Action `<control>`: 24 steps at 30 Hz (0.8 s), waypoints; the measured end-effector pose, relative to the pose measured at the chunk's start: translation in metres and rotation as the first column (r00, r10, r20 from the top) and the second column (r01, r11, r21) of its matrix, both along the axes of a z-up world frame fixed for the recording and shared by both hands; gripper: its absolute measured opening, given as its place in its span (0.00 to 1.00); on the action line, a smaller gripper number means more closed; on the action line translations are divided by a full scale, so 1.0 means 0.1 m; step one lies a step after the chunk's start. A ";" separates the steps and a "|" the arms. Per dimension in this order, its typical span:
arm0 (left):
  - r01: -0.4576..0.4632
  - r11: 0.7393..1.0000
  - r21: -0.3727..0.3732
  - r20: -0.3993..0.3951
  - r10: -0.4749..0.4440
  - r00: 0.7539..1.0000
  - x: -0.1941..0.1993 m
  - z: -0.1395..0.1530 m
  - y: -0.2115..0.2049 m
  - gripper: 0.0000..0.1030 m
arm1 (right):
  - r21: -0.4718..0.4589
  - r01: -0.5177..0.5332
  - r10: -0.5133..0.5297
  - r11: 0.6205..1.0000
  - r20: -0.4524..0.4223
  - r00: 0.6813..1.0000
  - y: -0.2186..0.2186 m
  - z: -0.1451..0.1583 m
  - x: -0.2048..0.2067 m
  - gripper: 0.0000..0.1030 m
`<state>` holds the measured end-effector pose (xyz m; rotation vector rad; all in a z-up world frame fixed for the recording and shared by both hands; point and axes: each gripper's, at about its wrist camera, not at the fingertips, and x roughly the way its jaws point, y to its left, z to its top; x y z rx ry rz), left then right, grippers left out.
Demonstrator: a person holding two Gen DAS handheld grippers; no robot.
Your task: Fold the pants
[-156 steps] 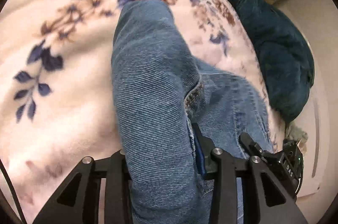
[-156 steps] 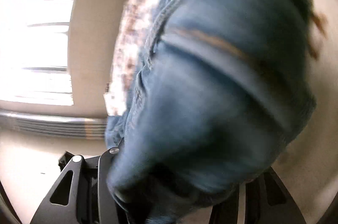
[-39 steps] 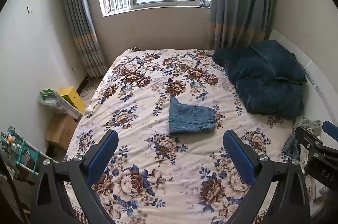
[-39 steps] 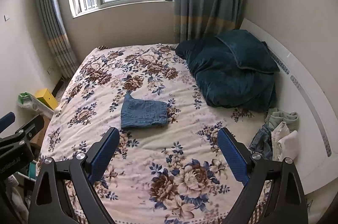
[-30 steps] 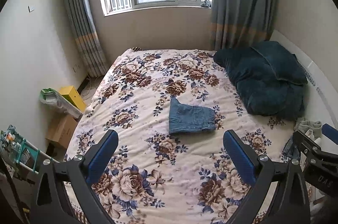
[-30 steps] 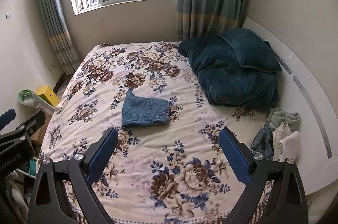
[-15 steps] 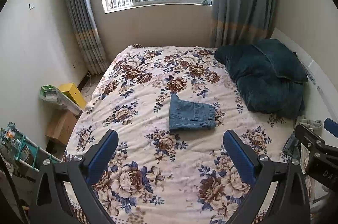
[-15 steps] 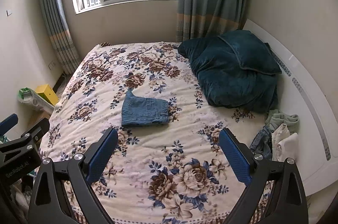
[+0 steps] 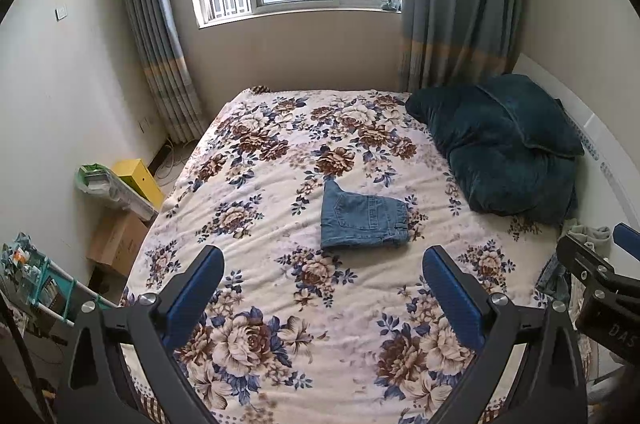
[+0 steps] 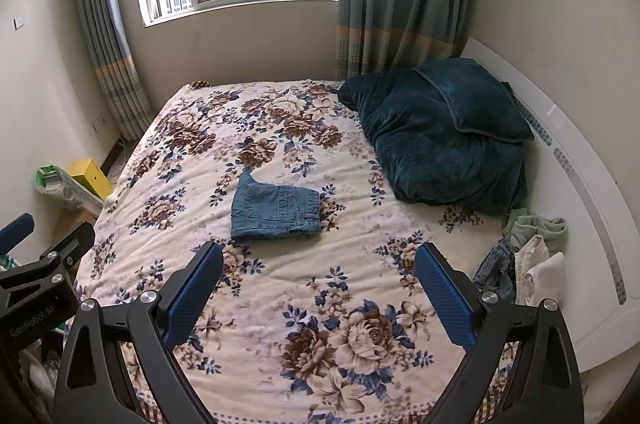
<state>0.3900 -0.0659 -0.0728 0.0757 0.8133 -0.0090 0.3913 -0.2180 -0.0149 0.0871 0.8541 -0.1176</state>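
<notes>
- The pants (image 9: 364, 222), blue denim, lie folded into a compact rectangle near the middle of the bed (image 9: 280, 304), on its floral cover. A back pocket and the waistband face up. One corner at the window-side left stands slightly peaked.
- Long axis of the folded pants runs across the bed, from the left edge side toward the headboard side, waistband end toward the dark teal quilt (image 9: 500, 143).
- Both grippers sit over the near edge of the bed, well apart from the pants, which lie ahead of each. From the left gripper (image 9: 322, 288) the pants lie ahead and slightly right of centre; from the right gripper (image 10: 318, 286) ahead and left of centre. Neither is clearly nearer.
- Left gripper: jaws spread wide, nothing between them. Right gripper: likewise wide and empty.
- Judgement: the fold appears complete; any further move would be a reach forward, away from the near edge.
- Writing: "DAS" reads on the right gripper's body in the left wrist view. Lettering on the left gripper's body in the right wrist view is too blurred to read.
- Other clothes (image 10: 532, 248) lie heaped at the headboard-side near corner.
</notes>
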 end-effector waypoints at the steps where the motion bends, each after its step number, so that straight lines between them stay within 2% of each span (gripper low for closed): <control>1: 0.000 1.000 0.003 0.000 0.000 1.000 0.00 0.00 -0.01 0.99 | 0.002 0.000 0.000 1.000 0.001 1.000 0.00 0.00 0.00 0.96; 14: -0.008 1.000 0.018 0.009 0.008 1.000 0.00 -0.03 -0.06 0.99 | 0.012 -0.013 0.013 1.000 -0.019 1.000 -0.01 -0.11 0.09 0.96; 24: -0.007 1.000 0.015 -0.019 0.007 1.000 -0.02 -0.09 -0.07 0.99 | 0.007 -0.024 0.024 1.000 -0.025 0.999 0.00 -0.15 0.12 0.96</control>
